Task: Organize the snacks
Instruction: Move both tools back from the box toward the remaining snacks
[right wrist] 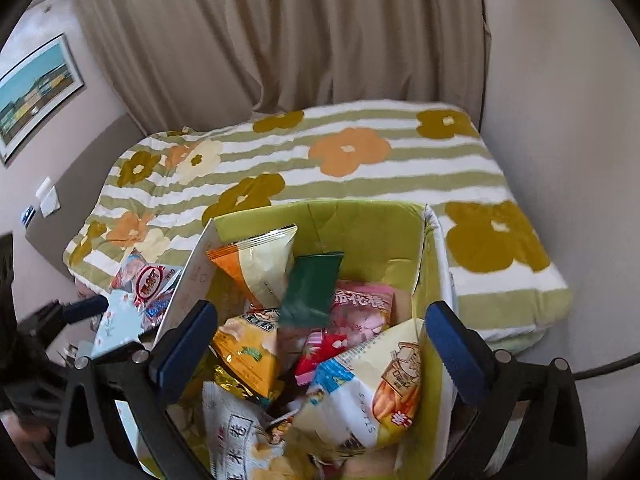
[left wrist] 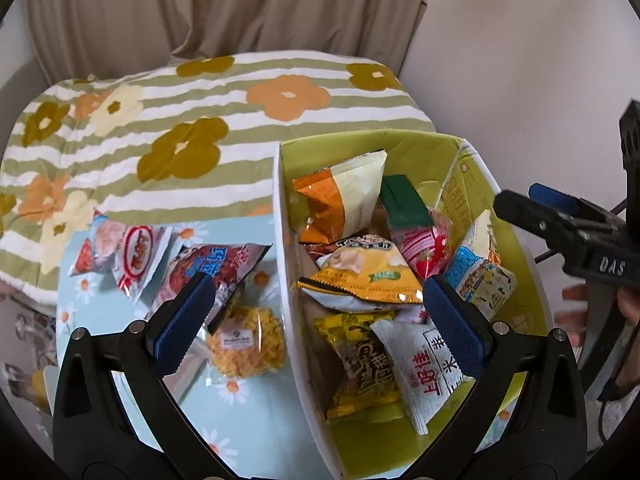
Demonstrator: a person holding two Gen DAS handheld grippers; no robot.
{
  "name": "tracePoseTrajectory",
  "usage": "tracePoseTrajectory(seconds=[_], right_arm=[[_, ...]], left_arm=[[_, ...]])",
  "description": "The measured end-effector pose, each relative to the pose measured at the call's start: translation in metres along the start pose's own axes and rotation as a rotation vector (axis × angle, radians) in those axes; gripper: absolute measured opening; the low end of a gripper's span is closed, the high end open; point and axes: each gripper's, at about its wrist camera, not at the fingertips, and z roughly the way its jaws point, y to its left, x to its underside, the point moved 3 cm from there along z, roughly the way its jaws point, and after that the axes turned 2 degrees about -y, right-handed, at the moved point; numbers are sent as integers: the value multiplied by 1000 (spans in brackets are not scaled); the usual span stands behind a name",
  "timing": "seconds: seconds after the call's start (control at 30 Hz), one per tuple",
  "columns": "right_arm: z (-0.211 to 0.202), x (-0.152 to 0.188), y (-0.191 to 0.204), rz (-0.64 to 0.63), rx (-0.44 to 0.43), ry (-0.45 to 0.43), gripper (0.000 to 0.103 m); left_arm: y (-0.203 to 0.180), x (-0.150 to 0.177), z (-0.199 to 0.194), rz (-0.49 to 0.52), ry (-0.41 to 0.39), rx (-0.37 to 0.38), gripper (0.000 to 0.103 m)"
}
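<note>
A green-lined cardboard box (left wrist: 288, 264) holds several snack packets: an orange-and-cream bag (left wrist: 344, 196), a yellow bag (left wrist: 360, 276), a dark green packet (left wrist: 404, 204) and a white rice-cracker bag (left wrist: 420, 364). My left gripper (left wrist: 316, 316) is open and empty, its fingers straddling the box's left wall. Outside the box lie a clear noodle packet (left wrist: 248, 344), a red-and-blue bag (left wrist: 216, 268) and a red-and-white bag (left wrist: 132, 256). My right gripper (right wrist: 320, 336) is open and empty above the box (right wrist: 434, 280); the dark green packet (right wrist: 312, 292) appears blurred in mid-air. It also shows in the left wrist view (left wrist: 560, 216).
The box and loose snacks rest on a light blue daisy cloth (left wrist: 248, 420) beside a bed with a striped flower quilt (left wrist: 224, 92). A beige curtain (right wrist: 280, 40) hangs behind. A framed picture (right wrist: 36, 92) is on the left wall.
</note>
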Motion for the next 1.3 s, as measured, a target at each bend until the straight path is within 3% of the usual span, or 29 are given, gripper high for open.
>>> tracePoseTrajectory(seconds=[0.53,0.67,0.87,1.1,1.3], right_arm=[[-27,0,25,-68,-98,-58,103],[-38,-2,37,-88,-92,-94,103],[-51,-5,68,-94,-102,-132,103],[-45,-3,129,-53,-93,-151,103],[-16,7,190,1,-47,-106,103]], left_arm=[[23,17,-40,-52,-16,-140,103],[45,23,-62,-78,-52,-191,103],[93,31,-89,-131,-90,-206,103],[155,28,-98,-141,-108,-156,103],[209,18,-89,-114,-80,-67,103]])
